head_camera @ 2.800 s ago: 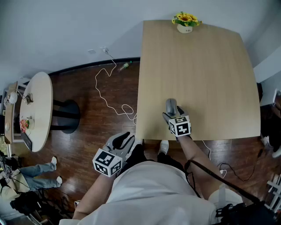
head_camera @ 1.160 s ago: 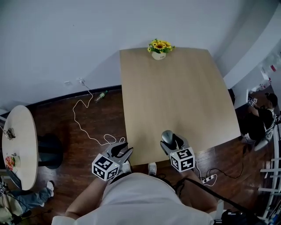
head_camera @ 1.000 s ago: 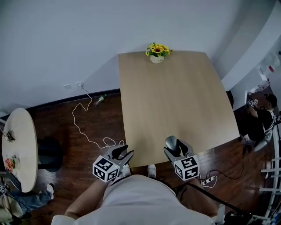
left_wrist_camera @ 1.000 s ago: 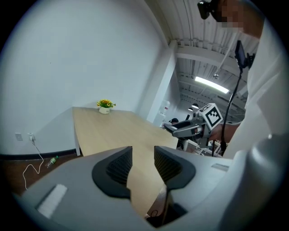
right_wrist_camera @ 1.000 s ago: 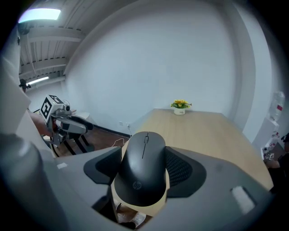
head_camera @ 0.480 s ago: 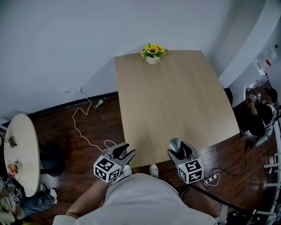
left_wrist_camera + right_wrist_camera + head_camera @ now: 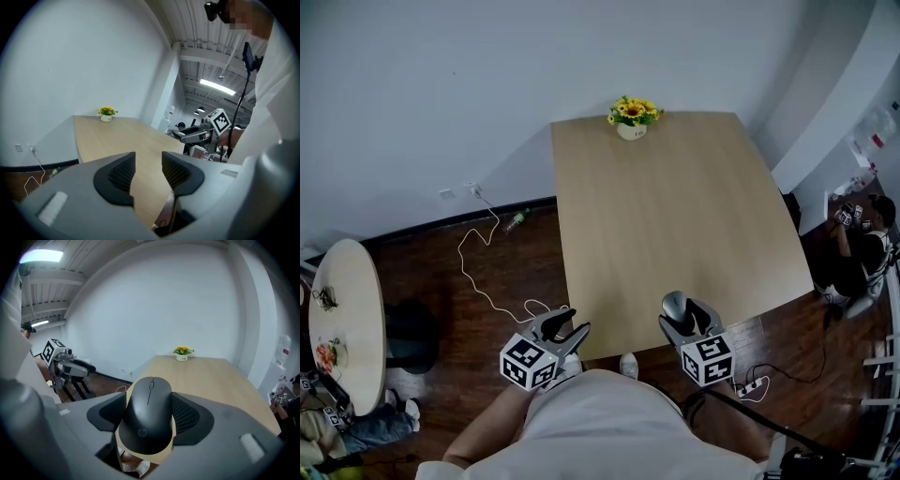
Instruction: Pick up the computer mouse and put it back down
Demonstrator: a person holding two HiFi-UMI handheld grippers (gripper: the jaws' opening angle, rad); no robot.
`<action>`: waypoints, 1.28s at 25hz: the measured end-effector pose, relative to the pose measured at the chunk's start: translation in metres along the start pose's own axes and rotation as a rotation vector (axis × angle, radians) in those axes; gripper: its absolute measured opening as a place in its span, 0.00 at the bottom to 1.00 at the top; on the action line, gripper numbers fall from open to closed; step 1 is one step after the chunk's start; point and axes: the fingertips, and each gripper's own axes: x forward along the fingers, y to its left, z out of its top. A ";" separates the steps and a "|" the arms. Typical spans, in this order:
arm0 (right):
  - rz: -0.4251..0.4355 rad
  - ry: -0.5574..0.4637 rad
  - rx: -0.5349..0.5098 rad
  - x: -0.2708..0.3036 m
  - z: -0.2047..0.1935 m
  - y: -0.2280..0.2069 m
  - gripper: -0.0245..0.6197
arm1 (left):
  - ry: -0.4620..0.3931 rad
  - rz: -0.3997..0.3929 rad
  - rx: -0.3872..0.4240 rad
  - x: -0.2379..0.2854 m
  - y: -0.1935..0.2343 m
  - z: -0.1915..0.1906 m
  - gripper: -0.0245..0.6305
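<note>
A black computer mouse [image 7: 148, 427] sits gripped between the pads of my right gripper [image 7: 149, 411], which is shut on its sides. In the head view the mouse [image 7: 673, 304] and right gripper [image 7: 681, 317] hang over the near edge of the light wooden table [image 7: 675, 206], off its surface. My left gripper [image 7: 562, 324] is off the table's near left corner, above the floor. Its pads stand apart in the left gripper view, so the left gripper [image 7: 147, 171] is open with nothing between them.
A small pot of yellow flowers [image 7: 630, 117] stands at the table's far edge. On the dark wood floor lie a white cable [image 7: 487, 272] to the left and a power strip [image 7: 751, 383] to the right. A round side table [image 7: 345, 319] stands far left. A person [image 7: 862, 246] sits at far right.
Since the earliest frame my right gripper has drawn the mouse back to the table's near edge. Over the last second only the head view shifted slightly; both grippers stay put.
</note>
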 end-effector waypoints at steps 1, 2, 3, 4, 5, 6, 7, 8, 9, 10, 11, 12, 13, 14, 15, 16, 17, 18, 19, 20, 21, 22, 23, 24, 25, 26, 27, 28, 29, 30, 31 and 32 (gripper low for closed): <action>0.003 0.000 -0.001 0.004 0.001 -0.002 0.51 | 0.000 0.001 -0.001 0.000 0.000 -0.001 0.26; 0.006 0.000 0.000 0.011 0.001 -0.005 0.51 | -0.001 0.005 -0.001 -0.001 0.000 -0.001 0.26; 0.010 0.004 0.003 0.019 0.000 -0.008 0.51 | -0.004 0.010 -0.003 -0.002 0.000 0.000 0.26; 0.013 0.012 0.006 0.030 -0.002 -0.013 0.51 | -0.008 0.016 -0.006 -0.003 0.000 0.000 0.26; 0.015 0.027 0.009 0.043 -0.006 -0.018 0.51 | -0.012 0.023 -0.009 -0.005 0.000 0.000 0.26; 0.018 0.046 0.011 0.058 -0.012 -0.023 0.51 | -0.014 0.030 -0.010 -0.007 0.000 0.000 0.26; 0.022 0.065 0.013 0.072 -0.019 -0.028 0.51 | -0.013 0.037 -0.010 -0.009 0.000 -0.001 0.26; 0.027 0.082 0.017 0.086 -0.026 -0.032 0.51 | -0.010 0.043 -0.009 -0.012 -0.001 -0.003 0.26; 0.031 0.096 0.021 0.100 -0.032 -0.035 0.51 | -0.007 0.051 -0.008 -0.015 -0.001 -0.005 0.26; 0.034 0.109 0.026 0.113 -0.038 -0.039 0.51 | -0.004 0.060 -0.009 -0.018 -0.001 -0.007 0.26; 0.037 0.123 0.030 0.126 -0.044 -0.041 0.51 | -0.002 0.071 -0.013 -0.021 -0.001 -0.008 0.26; 0.039 0.137 0.030 0.139 -0.050 -0.043 0.51 | -0.001 0.082 -0.019 -0.024 0.000 -0.010 0.26; 0.041 0.152 0.029 0.152 -0.056 -0.045 0.51 | 0.001 0.095 -0.026 -0.027 0.001 -0.012 0.26; 0.043 0.165 0.029 0.164 -0.061 -0.046 0.51 | 0.003 0.107 -0.033 -0.030 0.002 -0.014 0.26; 0.044 0.176 0.031 0.175 -0.066 -0.046 0.51 | 0.006 0.118 -0.038 -0.033 0.002 -0.016 0.26; 0.044 0.186 0.035 0.185 -0.069 -0.047 0.51 | 0.008 0.128 -0.040 -0.036 0.002 -0.017 0.26; 0.044 0.198 0.039 0.195 -0.073 -0.047 0.51 | 0.010 0.137 -0.042 -0.038 0.002 -0.019 0.26; 0.043 0.211 0.039 0.203 -0.077 -0.047 0.51 | 0.011 0.145 -0.044 -0.041 0.002 -0.020 0.26; 0.043 0.224 0.035 0.210 -0.081 -0.046 0.51 | 0.012 0.154 -0.047 -0.043 0.002 -0.021 0.26; 0.044 0.237 0.030 0.216 -0.085 -0.046 0.51 | 0.014 0.162 -0.050 -0.046 0.001 -0.022 0.26; 0.045 0.249 0.024 0.221 -0.090 -0.046 0.51 | 0.015 0.170 -0.055 -0.048 0.001 -0.024 0.26; 0.045 0.260 0.017 0.226 -0.094 -0.046 0.51 | 0.015 0.178 -0.061 -0.049 0.001 -0.025 0.26; 0.044 0.270 0.009 0.230 -0.098 -0.046 0.51 | 0.016 0.186 -0.067 -0.051 0.001 -0.027 0.26; 0.042 0.278 0.004 0.233 -0.102 -0.046 0.51 | 0.015 0.193 -0.071 -0.053 0.001 -0.027 0.26; 0.040 0.286 0.003 0.235 -0.105 -0.047 0.51 | 0.015 0.199 -0.073 -0.054 0.002 -0.028 0.26; 0.039 0.295 0.002 0.237 -0.108 -0.047 0.51 | 0.015 0.204 -0.074 -0.055 0.002 -0.028 0.26; 0.039 0.305 0.001 0.239 -0.112 -0.047 0.51 | 0.015 0.210 -0.075 -0.056 0.003 -0.027 0.26; 0.041 0.317 -0.002 0.240 -0.116 -0.047 0.51 | 0.015 0.216 -0.076 -0.057 0.004 -0.027 0.26; 0.044 0.332 -0.005 0.241 -0.121 -0.046 0.51 | 0.015 0.220 -0.078 -0.057 0.005 -0.027 0.26; 0.046 0.344 -0.013 0.242 -0.126 -0.046 0.51 | 0.014 0.224 -0.080 -0.058 0.005 -0.027 0.26; 0.045 0.350 -0.024 0.243 -0.130 -0.045 0.51 | 0.013 0.226 -0.083 -0.059 0.006 -0.027 0.26; 0.044 0.350 -0.035 0.243 -0.131 -0.045 0.51 | 0.012 0.227 -0.084 -0.059 0.006 -0.027 0.26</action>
